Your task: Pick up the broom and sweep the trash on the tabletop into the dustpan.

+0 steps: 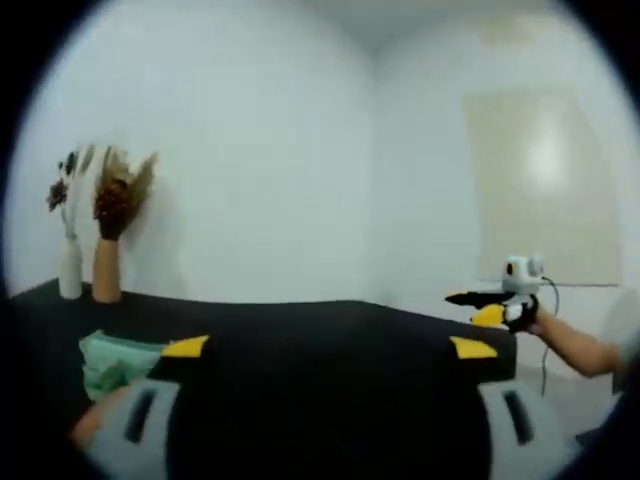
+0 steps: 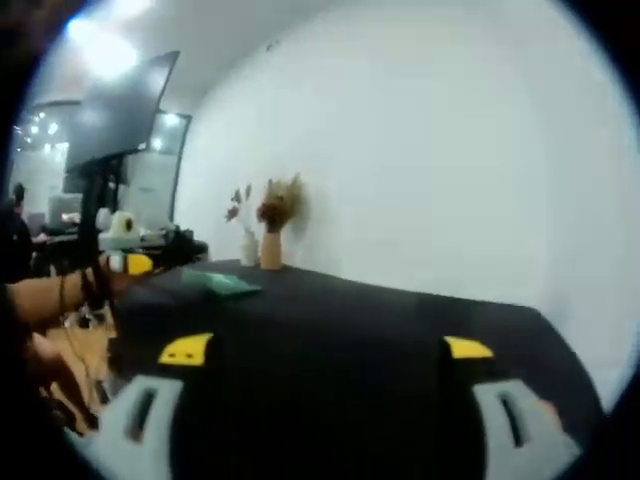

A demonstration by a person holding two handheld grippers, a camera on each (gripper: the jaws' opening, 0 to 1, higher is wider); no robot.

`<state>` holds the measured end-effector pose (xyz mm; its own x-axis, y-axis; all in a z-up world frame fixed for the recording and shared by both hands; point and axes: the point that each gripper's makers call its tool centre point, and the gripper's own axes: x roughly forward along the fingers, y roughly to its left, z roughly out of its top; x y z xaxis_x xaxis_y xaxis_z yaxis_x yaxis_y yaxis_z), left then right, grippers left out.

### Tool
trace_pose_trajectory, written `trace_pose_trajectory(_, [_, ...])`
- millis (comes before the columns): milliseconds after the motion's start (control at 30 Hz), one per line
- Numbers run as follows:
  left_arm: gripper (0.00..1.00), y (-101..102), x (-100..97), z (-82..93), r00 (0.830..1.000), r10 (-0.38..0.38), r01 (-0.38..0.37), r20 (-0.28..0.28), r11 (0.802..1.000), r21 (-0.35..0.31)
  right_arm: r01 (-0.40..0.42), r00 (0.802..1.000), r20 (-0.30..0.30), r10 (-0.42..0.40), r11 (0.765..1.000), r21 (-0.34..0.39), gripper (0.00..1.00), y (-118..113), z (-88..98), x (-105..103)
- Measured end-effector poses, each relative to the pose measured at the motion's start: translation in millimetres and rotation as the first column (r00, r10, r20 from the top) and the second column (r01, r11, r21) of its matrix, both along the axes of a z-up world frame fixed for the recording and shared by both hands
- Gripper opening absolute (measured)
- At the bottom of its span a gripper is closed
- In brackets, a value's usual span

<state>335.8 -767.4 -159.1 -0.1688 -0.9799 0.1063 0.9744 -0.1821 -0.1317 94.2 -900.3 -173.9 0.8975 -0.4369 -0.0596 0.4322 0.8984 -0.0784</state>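
White walls back a black tabletop (image 1: 300, 330); both grippers held off it, nothing grasped. Left gripper (image 1: 328, 348) jaws spread wide, empty; right gripper (image 2: 326, 349) likewise spread and empty. Green dustpan (image 1: 112, 358) lies on the table near its own left jaw, also seen far across in the right gripper view (image 2: 222, 283). Broom and trash too blurred to make out. White vase (image 1: 70, 268) and tan vase (image 1: 106, 268) hold dried stems. Risk: a blind reach toward the dustpan could knock those vases or shove the pan
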Motion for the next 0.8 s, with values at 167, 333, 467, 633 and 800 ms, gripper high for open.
trace_pose_trajectory(167, [0.95,1.1,-7.6,-14.2,1.000,-0.005,0.004,0.030,1.000,0.026,0.006,1.000,0.000,-0.006,1.000,0.006,0.90,-0.6,-9.1,-4.4])
trace_pose_trajectory(333, [0.95,1.5,-9.6,-26.7,0.999,-0.011,0.010,0.038,1.000,0.029,0.006,1.000,0.019,-0.007,1.000,0.019,0.90,-1.1,-18.7,-6.5])
trace_pose_trajectory(467, [0.95,-2.6,-6.1,-36.1,1.000,-0.009,0.008,0.020,0.999,0.035,0.010,1.000,0.001,-0.010,1.000,0.030,0.89,-4.7,-29.4,-7.0])
trace_pose_trajectory(633, [0.95,-7.1,-8.2,-47.0,1.000,-0.016,0.015,0.010,0.998,0.054,0.014,1.000,-0.006,-0.014,0.999,0.043,0.89,-8.3,-35.9,-6.5])
trace_pose_trajectory(800, [0.95,-7.9,-9.8,-52.1,1.000,-0.024,0.022,0.018,0.998,0.065,0.022,1.000,0.006,-0.022,0.999,0.043,0.88,-10.7,-35.1,-7.0])
